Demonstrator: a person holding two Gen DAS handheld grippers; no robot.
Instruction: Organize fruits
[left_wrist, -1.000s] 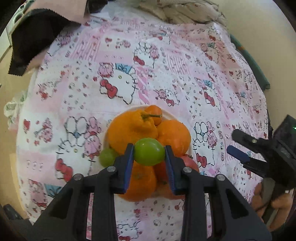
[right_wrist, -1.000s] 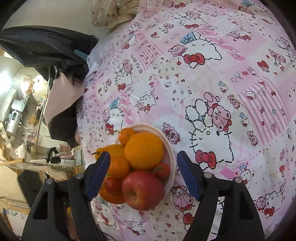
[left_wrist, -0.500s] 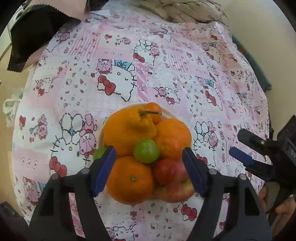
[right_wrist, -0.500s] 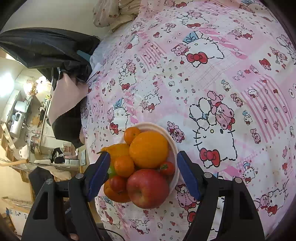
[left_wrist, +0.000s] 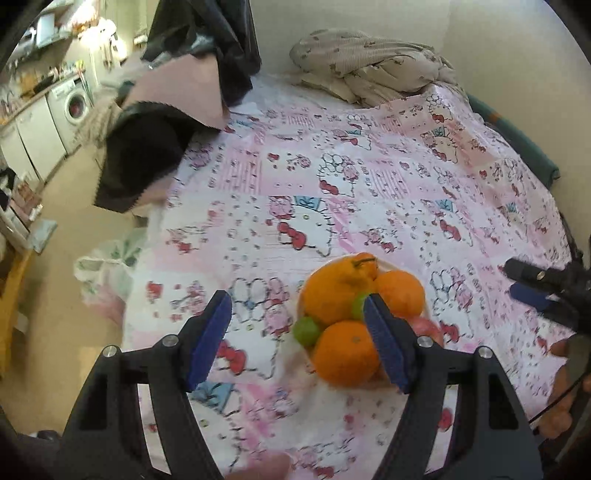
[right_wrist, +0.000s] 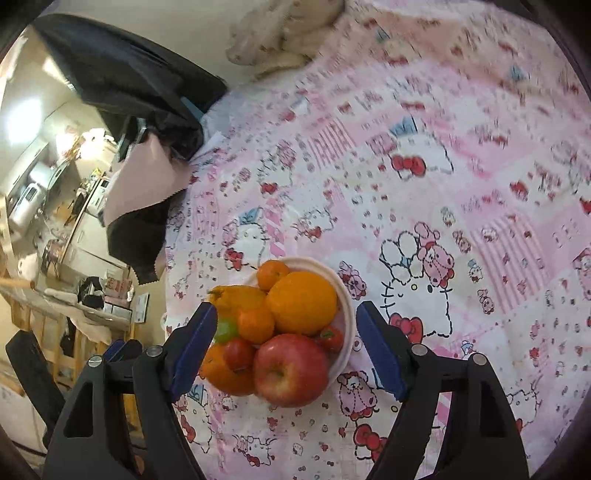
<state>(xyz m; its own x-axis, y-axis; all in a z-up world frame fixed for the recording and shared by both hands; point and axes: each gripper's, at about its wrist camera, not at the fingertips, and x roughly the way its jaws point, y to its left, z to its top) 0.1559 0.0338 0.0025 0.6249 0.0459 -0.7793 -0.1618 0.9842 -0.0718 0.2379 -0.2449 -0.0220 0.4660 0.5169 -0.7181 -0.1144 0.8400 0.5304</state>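
At the bottom of the left wrist view, left tongs (left_wrist: 297, 338) spread wide with nothing between the blue pads, the right-hand pad overlapping the near edge of the fruit pile. Just beyond, lower right of centre, a white bowl (left_wrist: 424, 308) heaped with fruit on a pink cartoon-print bedspread (left_wrist: 332, 177): a round orange (left_wrist: 345, 352) nearest, a green grape-like fruit (left_wrist: 306, 330) at its left, a big knobbly stemmed orange (left_wrist: 334, 293) behind, another orange (left_wrist: 400, 293) to the right. At the right edge, the other tool's black fingers with a blue pad, blurred. Farther back, upper centre, a crumpled beige blanket (left_wrist: 369, 66); upper left, dark clothing (left_wrist: 147, 147) hanging over the bed edge, and a washing machine (left_wrist: 75, 107) at the far left.

At the bottom of the right wrist view, right tongs (right_wrist: 286, 350) likewise open and holding nothing, pads flanking the bowl (right_wrist: 345, 314) without touching the fruit. Nearest in the pile, a red apple (right_wrist: 290, 369); small tomatoes (right_wrist: 238, 354) left and right of it; a large orange (right_wrist: 301, 302) behind; a small mandarin (right_wrist: 271, 275) at the far rim. Bedspread (right_wrist: 406, 147) filling the upper right, blurred toward the top.
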